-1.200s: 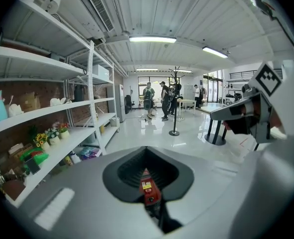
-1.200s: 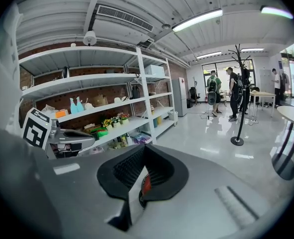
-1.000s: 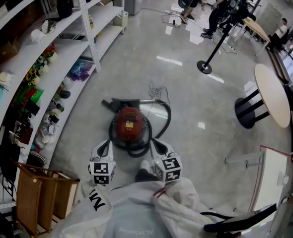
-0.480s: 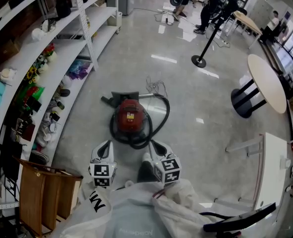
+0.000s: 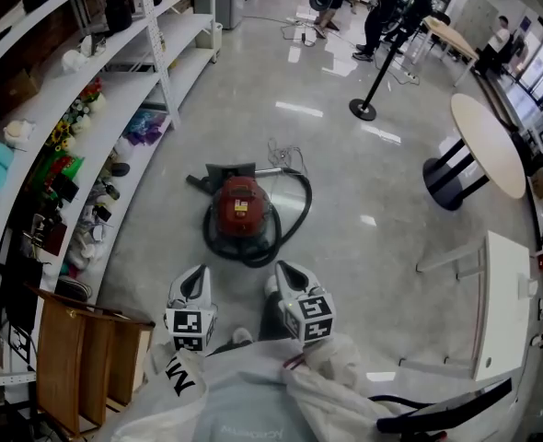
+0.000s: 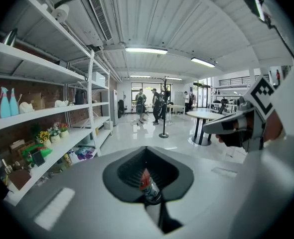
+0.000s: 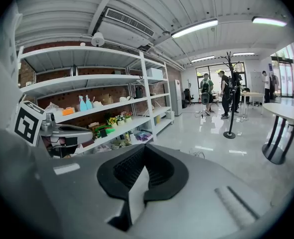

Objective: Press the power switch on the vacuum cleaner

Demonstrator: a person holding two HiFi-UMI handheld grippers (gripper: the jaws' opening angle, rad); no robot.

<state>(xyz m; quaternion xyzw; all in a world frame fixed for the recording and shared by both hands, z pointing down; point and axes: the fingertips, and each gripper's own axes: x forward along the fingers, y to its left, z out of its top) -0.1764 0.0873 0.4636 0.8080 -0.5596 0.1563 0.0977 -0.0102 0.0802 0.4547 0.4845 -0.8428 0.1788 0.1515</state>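
The red canister vacuum cleaner [image 5: 240,205] lies on the grey floor, its black hose [image 5: 290,219] looped round it and a black floor nozzle [image 5: 227,170] behind it. Both grippers are held low, short of the vacuum and not touching it: the left gripper [image 5: 195,282] to its near left, the right gripper [image 5: 281,273] to its near right. In the left gripper view the left gripper [image 6: 147,152] has its jaws together, and a sliver of the red vacuum [image 6: 146,182] shows through the slit. In the right gripper view the right gripper [image 7: 146,152] is likewise shut on nothing.
White shelving [image 5: 106,90] full of small items runs along the left. A wooden crate [image 5: 74,362] stands at lower left. A round table [image 5: 483,145] and a white cabinet [image 5: 509,302] are on the right, a stand's base [image 5: 363,110] and people farther off. A thin cable [image 5: 285,159] lies behind the vacuum.
The vacuum now sits higher and farther off in the head view. The gap between it and both grippers has widened. Both grippers stay shut.
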